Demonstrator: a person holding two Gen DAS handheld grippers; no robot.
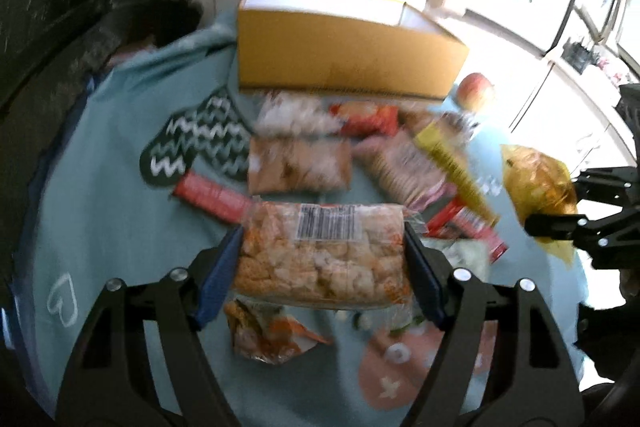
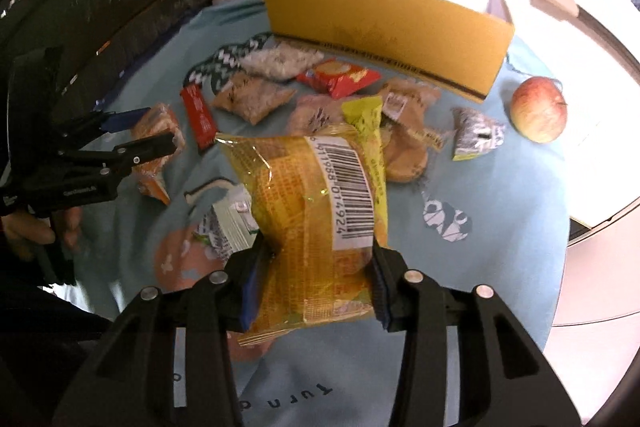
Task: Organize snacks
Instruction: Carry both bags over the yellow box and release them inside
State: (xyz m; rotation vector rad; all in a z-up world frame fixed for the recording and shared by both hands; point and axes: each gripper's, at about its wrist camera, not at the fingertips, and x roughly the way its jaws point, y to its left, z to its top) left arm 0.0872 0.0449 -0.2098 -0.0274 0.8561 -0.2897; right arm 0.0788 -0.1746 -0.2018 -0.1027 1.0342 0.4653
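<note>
Jaws on my left gripper are clamped on a clear bag of orange puffed snacks, barcode label facing up, held above the pile. On my right gripper the jaws pinch a yellow snack packet by its lower part, its barcode toward the camera. Both packets hang over the surface, which is draped in a light blue cloth. Beyond them a scatter of wrapped snacks lies in front of an open yellow cardboard box, among them a red biscuit packet. An apple sits just right of the box.
</note>
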